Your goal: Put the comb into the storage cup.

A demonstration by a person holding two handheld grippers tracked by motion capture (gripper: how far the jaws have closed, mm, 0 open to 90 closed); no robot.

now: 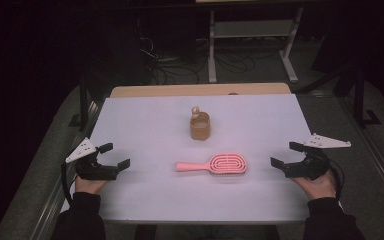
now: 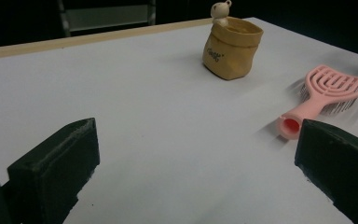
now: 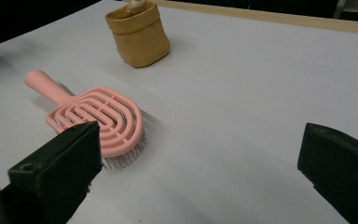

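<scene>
A pink hairbrush (image 1: 217, 164) (image 2: 324, 92) (image 3: 95, 116) lies bristles down in the middle of the white table (image 1: 145, 130), its handle pointing left. Behind it stands a small tan paper-like pouch (image 1: 200, 126) (image 2: 230, 49) (image 3: 139, 38) with a little pale figure (image 1: 195, 111) (image 2: 221, 10) at its rim. My left gripper (image 1: 114, 156) (image 2: 191, 177) rests at the table's left edge, open and with nothing between its jaws. At the right edge my right gripper (image 1: 286, 155) (image 3: 200, 172) is open too, apart from the brush head.
A wooden strip (image 1: 200, 90) runs along the table's far edge. Beyond it, on the dark floor, stand a white frame (image 1: 252, 35) and several cables (image 1: 180, 67). A person's hands and dark sleeves (image 1: 82, 212) come in at the near edge.
</scene>
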